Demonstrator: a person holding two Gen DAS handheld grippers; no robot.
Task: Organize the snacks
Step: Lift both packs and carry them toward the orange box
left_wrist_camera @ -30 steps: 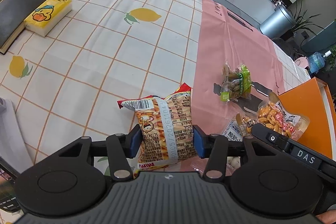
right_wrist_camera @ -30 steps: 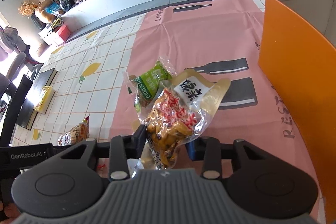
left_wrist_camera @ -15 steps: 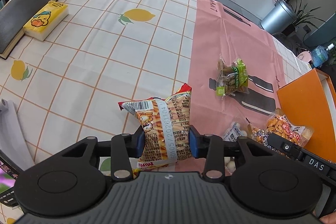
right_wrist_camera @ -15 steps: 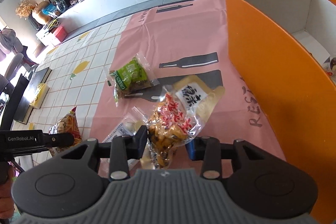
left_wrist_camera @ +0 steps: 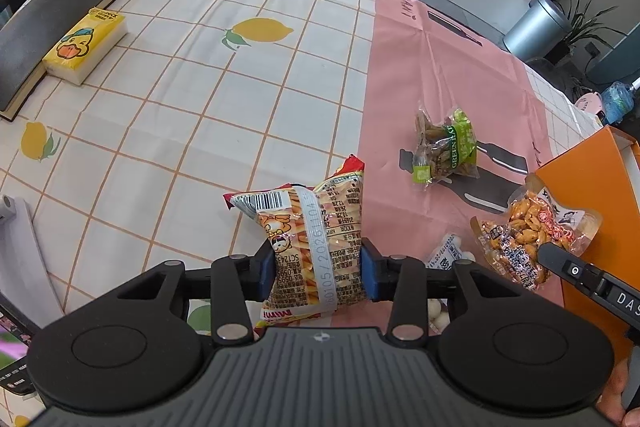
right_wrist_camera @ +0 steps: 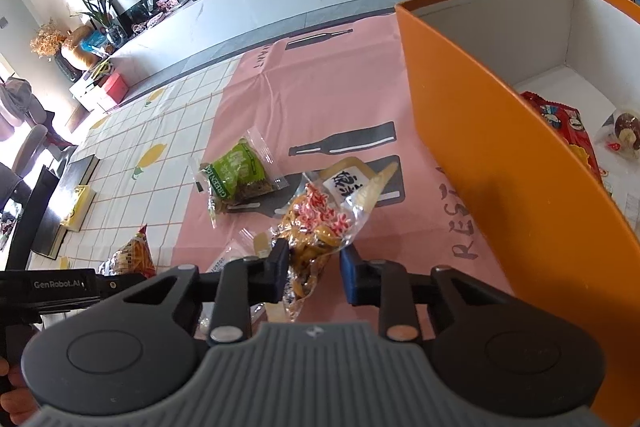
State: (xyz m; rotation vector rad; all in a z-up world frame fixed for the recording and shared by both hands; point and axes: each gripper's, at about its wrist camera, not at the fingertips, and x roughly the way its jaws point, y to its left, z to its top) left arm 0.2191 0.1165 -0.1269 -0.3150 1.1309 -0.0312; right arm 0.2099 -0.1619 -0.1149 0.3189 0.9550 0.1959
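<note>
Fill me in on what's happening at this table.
A person is sorting snacks with a handheld claw in each hand. The left claw is clamped on a striped snack-stick packet. The right claw has just closed on a clear bag of orange snacks and holds it beside the orange box, which already has a few packets inside. A green-labelled packet lies loose on the pink cloth.
</note>
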